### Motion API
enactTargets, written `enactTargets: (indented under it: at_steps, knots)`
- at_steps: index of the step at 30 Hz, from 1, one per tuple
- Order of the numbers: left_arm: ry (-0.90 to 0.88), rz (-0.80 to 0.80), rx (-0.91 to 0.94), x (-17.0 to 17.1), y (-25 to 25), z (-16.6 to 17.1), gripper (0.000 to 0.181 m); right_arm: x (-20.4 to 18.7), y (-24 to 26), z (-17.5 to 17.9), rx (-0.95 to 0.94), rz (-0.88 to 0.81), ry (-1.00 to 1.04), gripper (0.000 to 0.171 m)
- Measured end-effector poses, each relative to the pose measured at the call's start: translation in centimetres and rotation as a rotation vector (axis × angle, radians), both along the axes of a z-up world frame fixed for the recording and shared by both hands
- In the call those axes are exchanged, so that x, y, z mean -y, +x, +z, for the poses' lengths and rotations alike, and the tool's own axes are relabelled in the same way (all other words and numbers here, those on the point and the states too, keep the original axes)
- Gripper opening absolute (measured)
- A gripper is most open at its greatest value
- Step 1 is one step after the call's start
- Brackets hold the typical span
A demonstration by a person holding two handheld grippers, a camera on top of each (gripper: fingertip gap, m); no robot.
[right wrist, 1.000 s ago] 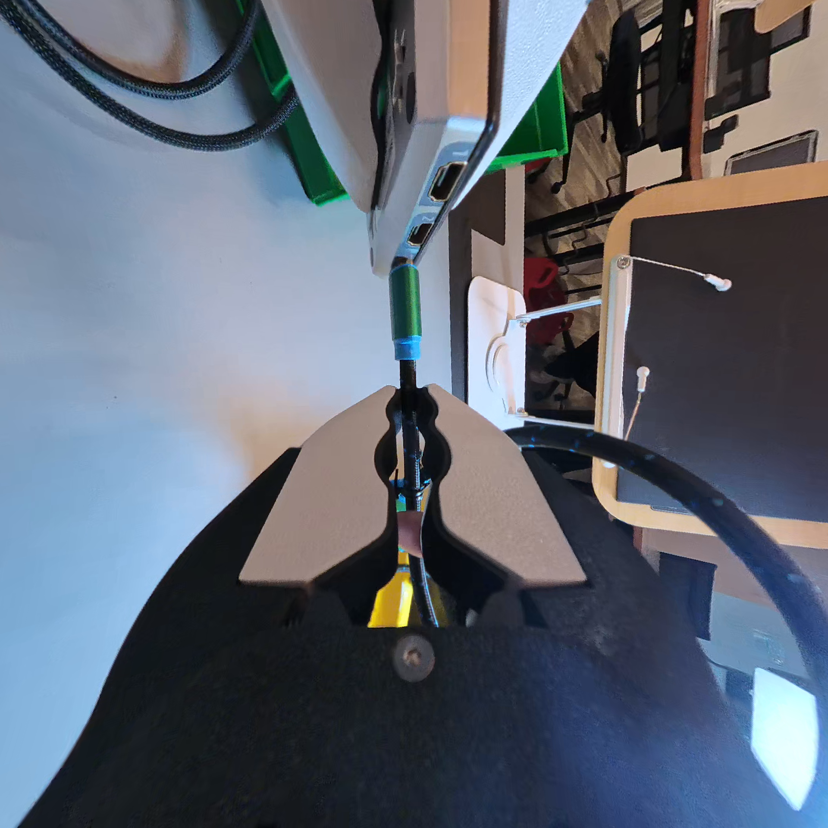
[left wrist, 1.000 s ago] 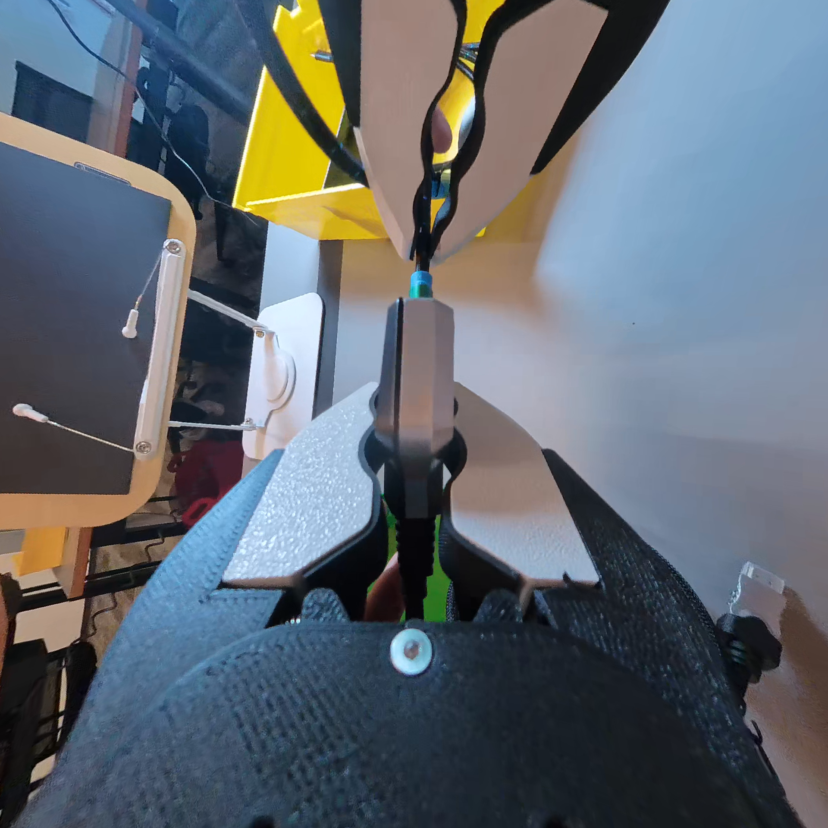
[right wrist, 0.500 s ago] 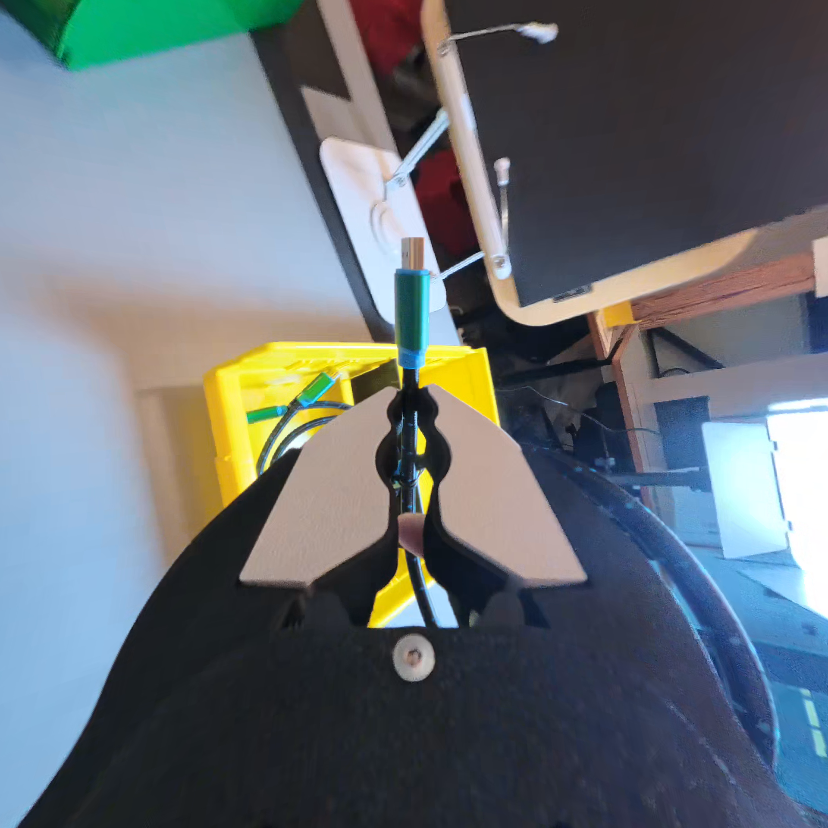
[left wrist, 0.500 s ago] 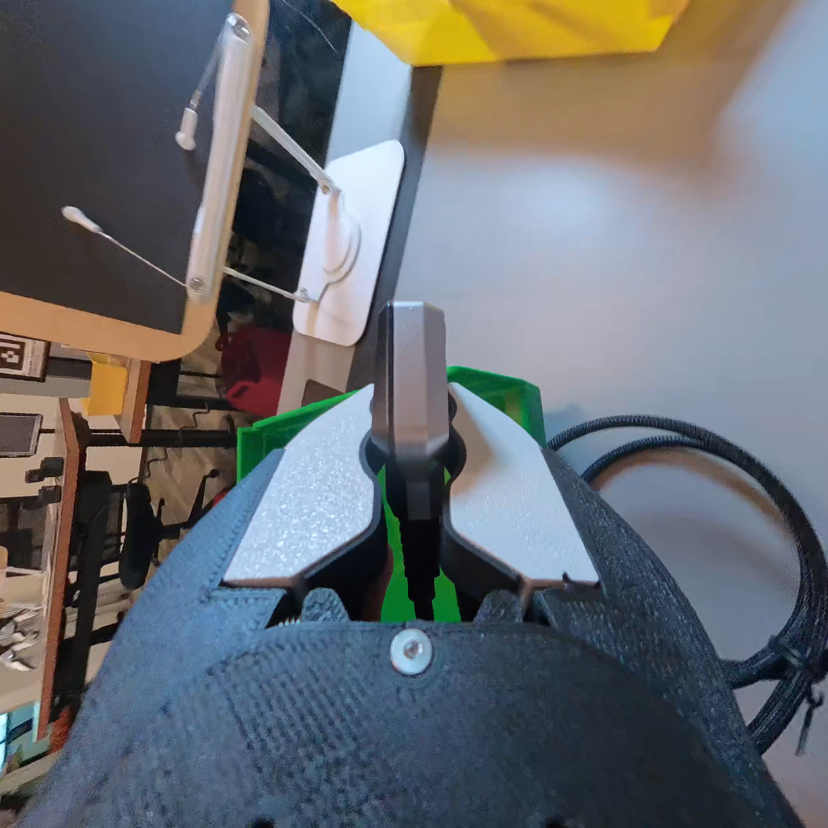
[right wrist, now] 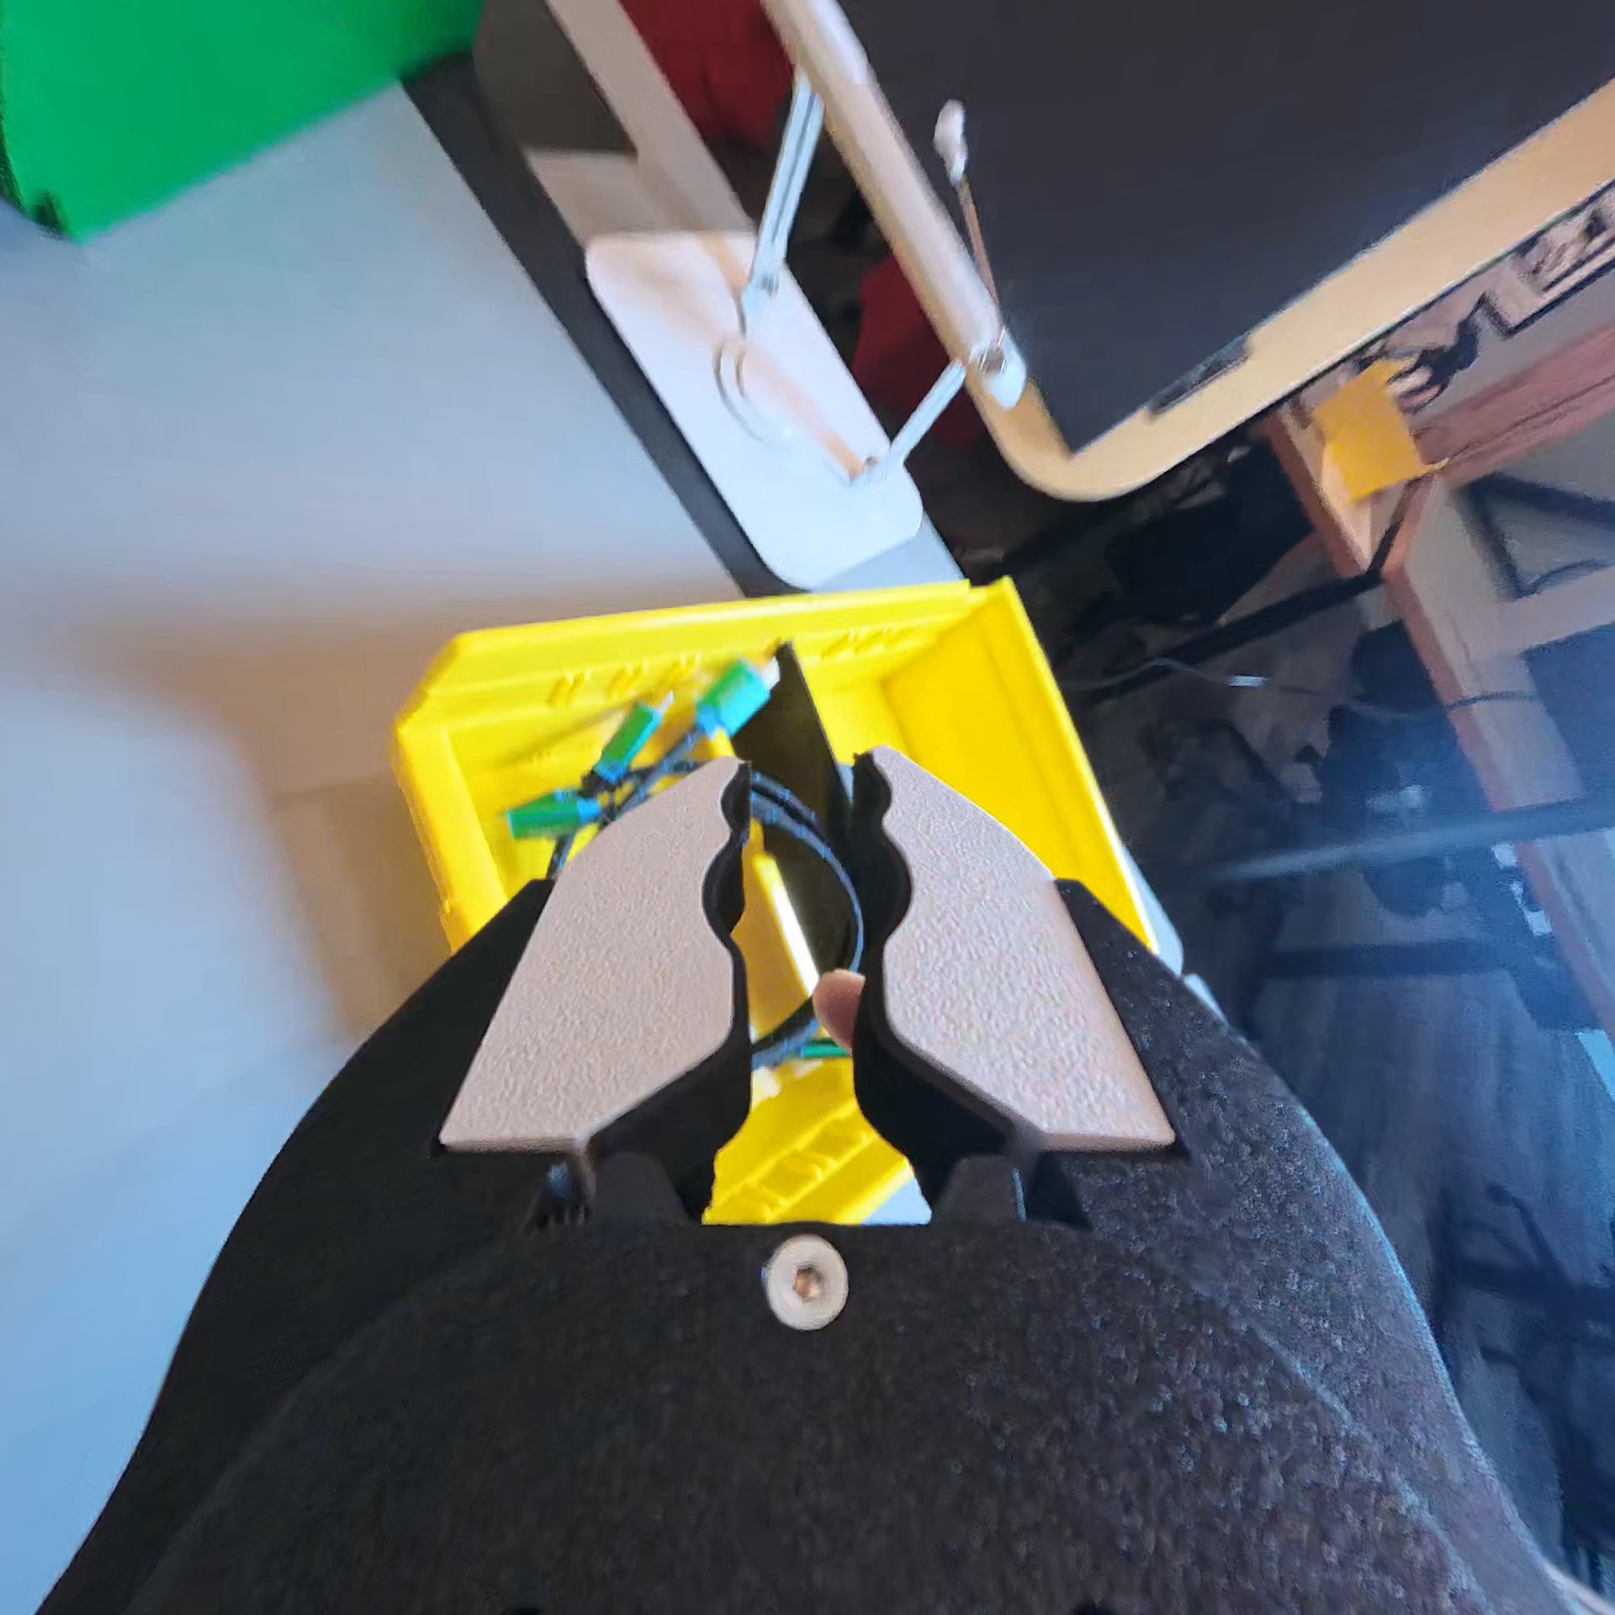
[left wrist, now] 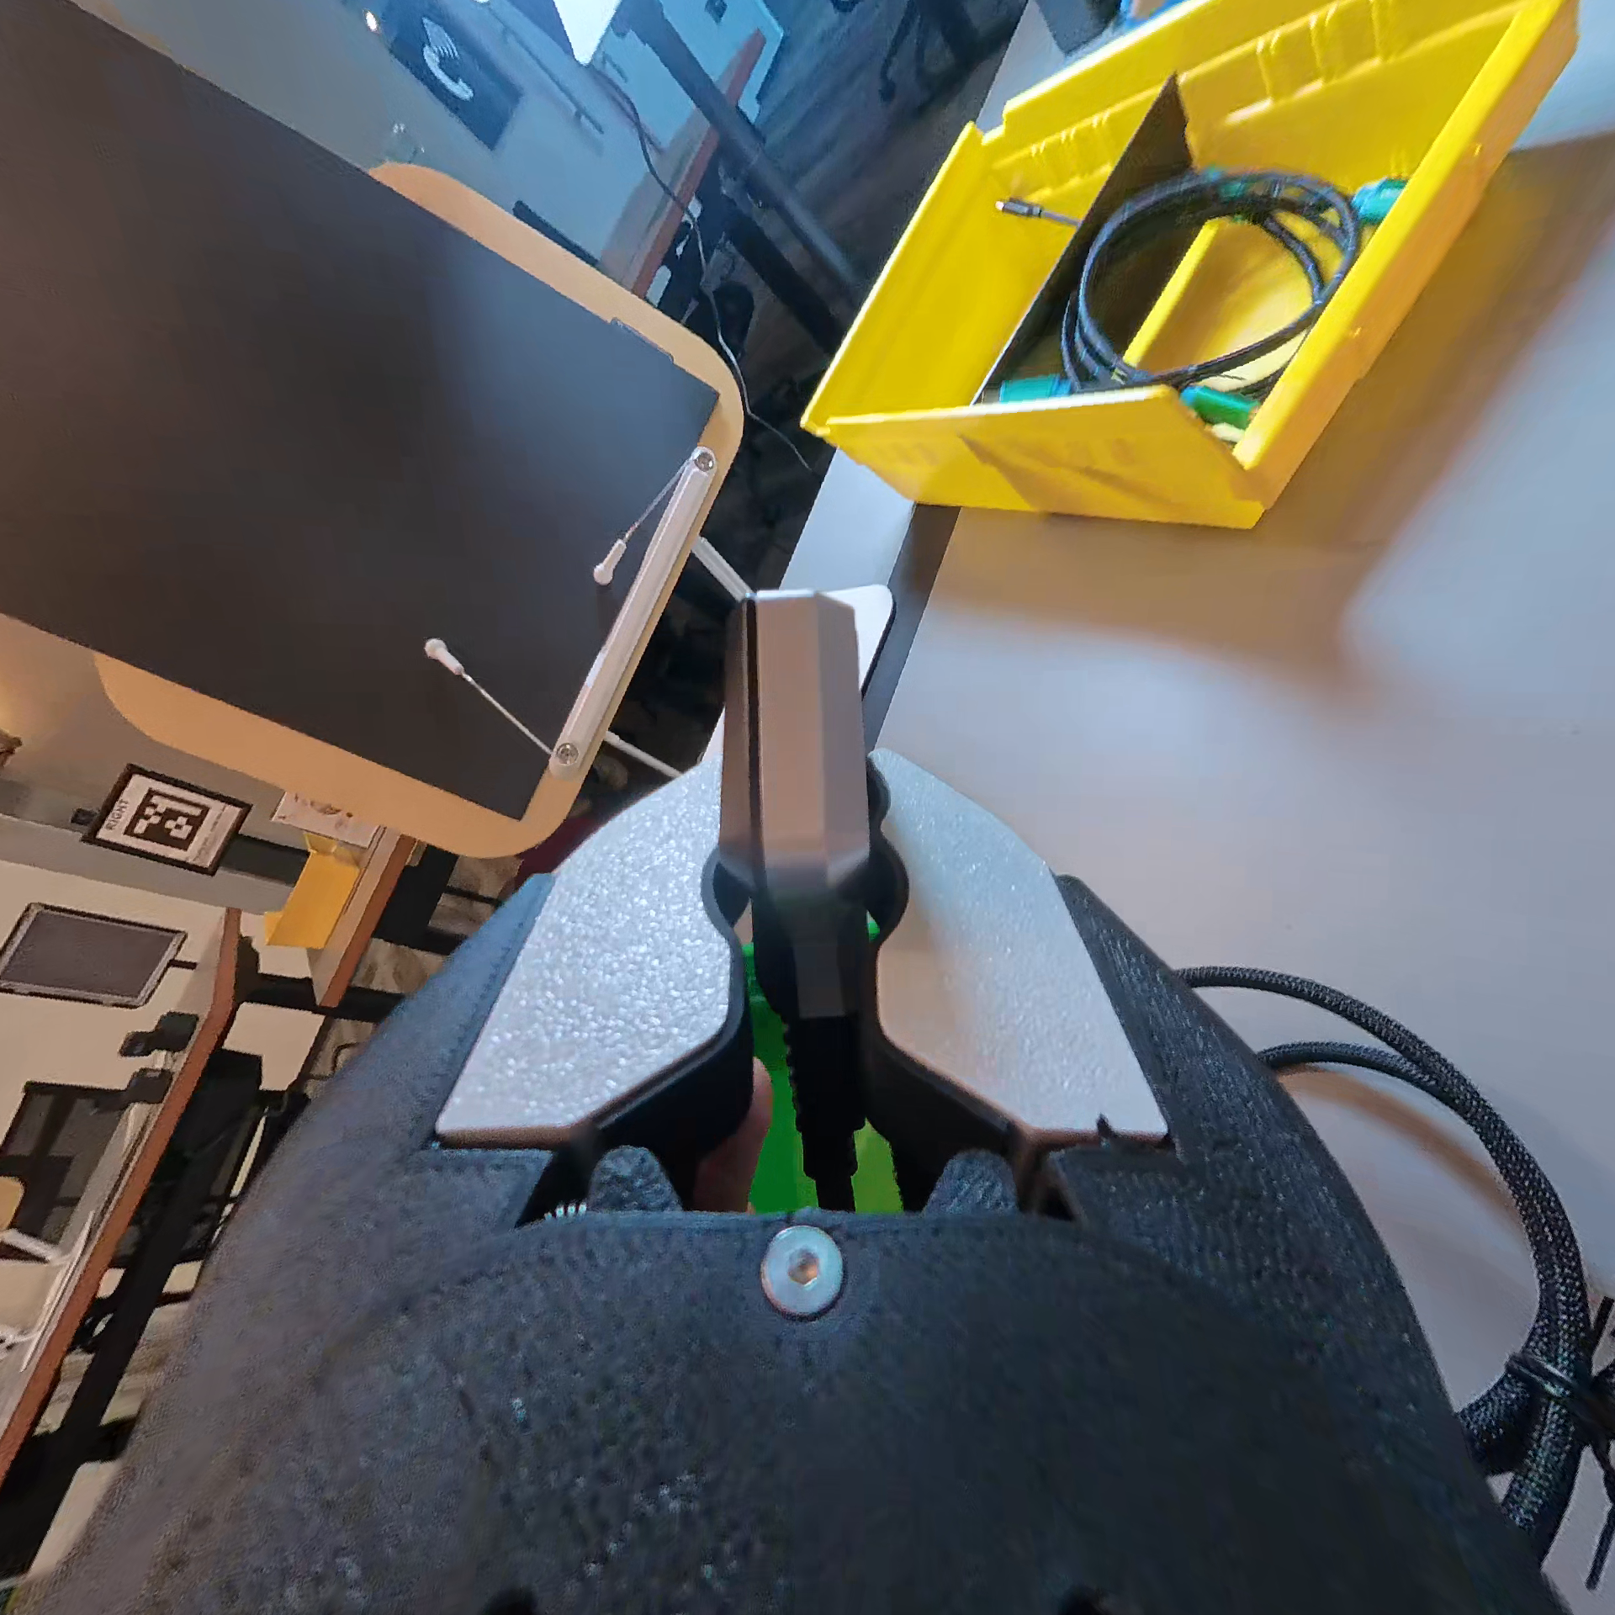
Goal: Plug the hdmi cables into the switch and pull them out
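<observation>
Gripping the switch (left wrist: 800, 769) near the table edge (left wrist: 909, 594), left gripper (left wrist: 800, 821) stays clamped; right gripper (right wrist: 800, 778) gapes empty above yellow bin (right wrist: 1005, 699).

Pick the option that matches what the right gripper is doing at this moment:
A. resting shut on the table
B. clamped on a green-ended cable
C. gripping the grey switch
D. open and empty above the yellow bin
D: in the right wrist view the right gripper shows a clear gap with nothing held, and the yellow bin with its green-ended cables lies below it.
</observation>
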State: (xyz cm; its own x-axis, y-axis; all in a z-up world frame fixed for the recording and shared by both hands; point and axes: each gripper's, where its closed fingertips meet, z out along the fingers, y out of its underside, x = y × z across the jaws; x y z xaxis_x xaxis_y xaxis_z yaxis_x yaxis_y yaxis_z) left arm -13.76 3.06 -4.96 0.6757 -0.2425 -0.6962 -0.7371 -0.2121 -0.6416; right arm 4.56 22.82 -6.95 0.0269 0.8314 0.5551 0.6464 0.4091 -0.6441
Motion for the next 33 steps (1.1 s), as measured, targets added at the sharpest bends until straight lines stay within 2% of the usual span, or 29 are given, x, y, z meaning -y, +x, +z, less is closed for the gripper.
enactTargets:
  at_steps: [1, 5, 9, 14, 18, 19, 22, 24, 26, 29, 33]
  knots:
    - [0.009, -0.017, 0.011, 0.0, 0.4, 0.2, 0.024, 0.6, -0.3, 0.8, -0.041, 0.026, 0.003, 0.022]
    - [0.051, -0.1, 0.059, 0.4, 2.6, 1.5, 0.024, 4.4, -1.8, 3.6, -0.167, 0.165, 0.02, 0.022]
    - [0.09, -0.216, 0.11, 0.9, 5.6, 2.8, 0.023, 9.8, -3.5, 5.1, -0.235, 0.356, 0.022, 0.024]
    - [0.096, -0.35, 0.117, 1.6, 9.6, 3.4, 0.023, 17.6, -4.9, 5.8, -0.275, 0.608, 0.008, 0.028]
    - [0.094, -0.469, 0.105, 2.4, 13.3, 3.5, 0.023, 21.1, -5.8, 4.9, -0.254, 0.694, 0.077, 0.032]
    - [0.092, -0.485, 0.096, 2.6, 13.9, 3.5, 0.023, 21.7, -5.8, 4.5, -0.234, 0.72, 0.09, 0.026]
    - [0.092, -0.497, 0.064, 2.9, 14.3, 3.4, 0.023, 22.2, -5.3, 4.5, -0.216, 0.754, 0.135, 0.021]
    - [0.115, -0.528, 0.123, 3.2, 14.6, 4.2, 0.024, 22.2, -4.8, 5.3, -0.23, 0.755, 0.126, 0.021]
    - [0.169, -0.538, 0.162, 3.7, 14.1, 5.3, 0.027, 20.6, -4.4, 6.2, -0.248, 0.686, 0.213, 0.022]
    - [0.311, -0.453, 0.233, 4.1, 11.1, 8.3, 0.036, 18.3, -3.3, 8.7, -0.349, 0.613, 0.218, 0.022]
    - [0.483, -0.372, 0.35, 5.8, 7.0, 11.9, 0.036, 14.0, -1.5, 12.7, -0.534, 0.437, 0.309, 0.021]
